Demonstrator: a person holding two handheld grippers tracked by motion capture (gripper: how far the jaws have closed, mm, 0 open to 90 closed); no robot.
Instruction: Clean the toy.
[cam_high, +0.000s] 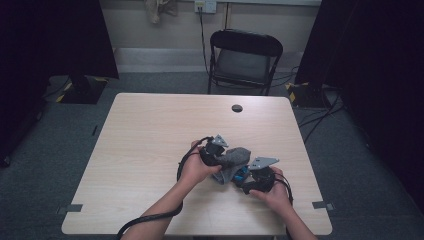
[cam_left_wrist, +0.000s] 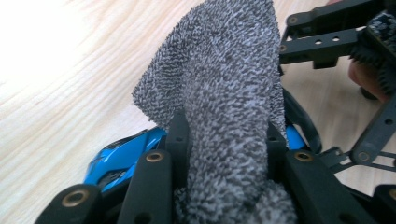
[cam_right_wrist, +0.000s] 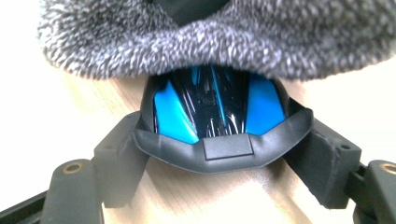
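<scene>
A fluffy grey cloth (cam_high: 236, 157) is bunched between the jaws of my left gripper (cam_high: 225, 159), which is shut on it. In the left gripper view the cloth (cam_left_wrist: 219, 84) rises from between the black fingers (cam_left_wrist: 179, 135) and drapes over a blue and black toy car (cam_left_wrist: 123, 156). My right gripper (cam_high: 244, 176) is shut on the toy car (cam_high: 241, 173) just above the table. In the right gripper view both jaws clasp the sides of the car (cam_right_wrist: 210, 107) at its black end, and the cloth (cam_right_wrist: 210, 37) covers the car's far part.
The light wooden table (cam_high: 150, 140) has a round cable hole (cam_high: 237, 108) near its far edge. A black folding chair (cam_high: 244, 60) stands behind the table. Both hands work at the near right part of the tabletop. Cables trail from the grippers toward the near edge.
</scene>
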